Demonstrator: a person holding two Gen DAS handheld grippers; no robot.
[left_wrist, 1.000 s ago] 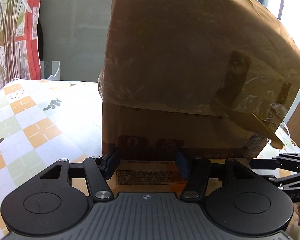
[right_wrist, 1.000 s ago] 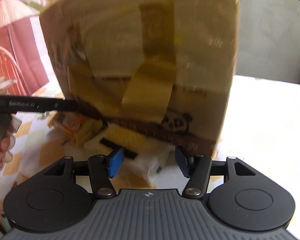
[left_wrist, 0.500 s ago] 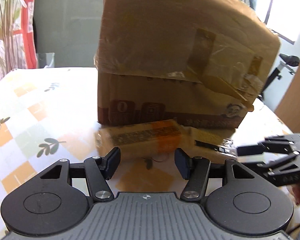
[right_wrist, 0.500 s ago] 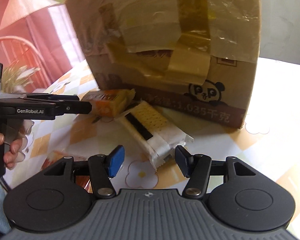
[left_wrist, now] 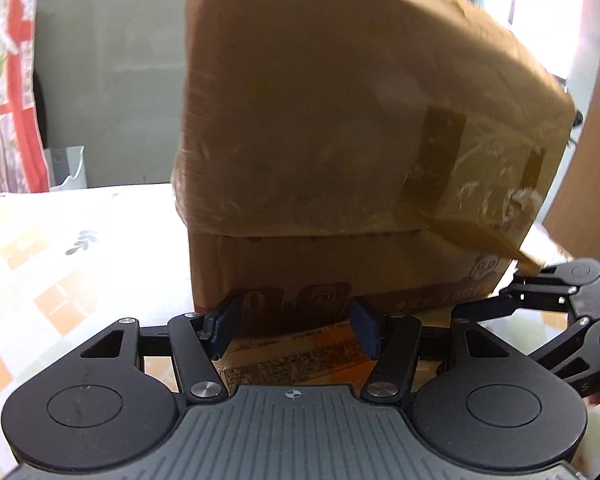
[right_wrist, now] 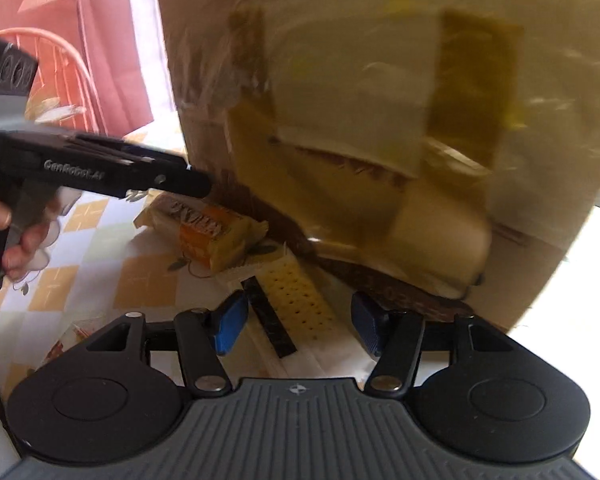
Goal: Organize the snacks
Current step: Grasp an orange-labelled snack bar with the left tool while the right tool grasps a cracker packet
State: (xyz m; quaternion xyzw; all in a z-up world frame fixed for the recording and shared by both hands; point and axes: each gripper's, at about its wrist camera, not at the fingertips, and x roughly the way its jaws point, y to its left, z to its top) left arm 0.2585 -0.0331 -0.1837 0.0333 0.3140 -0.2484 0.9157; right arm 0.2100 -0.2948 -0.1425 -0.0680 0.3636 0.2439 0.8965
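Observation:
A large taped cardboard box (left_wrist: pixel 340 168) stands on the table and fills both views; it also shows in the right wrist view (right_wrist: pixel 380 120). An orange snack pack (left_wrist: pixel 296 352) lies at its foot, between the open fingers of my left gripper (left_wrist: pixel 296 328), untouched. In the right wrist view the same orange pack (right_wrist: pixel 212 236) lies left of a yellow cracker pack (right_wrist: pixel 296 300). My right gripper (right_wrist: pixel 296 320) is open over the cracker pack, fingers either side, not closed on it. The left gripper (right_wrist: pixel 196 184) reaches in from the left beside the box.
The table has a checked floral cloth (left_wrist: pixel 52 264). A small wrapper (right_wrist: pixel 68 344) lies at the left near the right gripper. The other gripper (left_wrist: pixel 560 292) shows at the right in the left wrist view. A red chair (right_wrist: pixel 60 64) stands behind.
Both grippers have moved forward, close to the box again. The orange pack now sits between the left fingers, the cracker pack between the right fingers. Both stay open.

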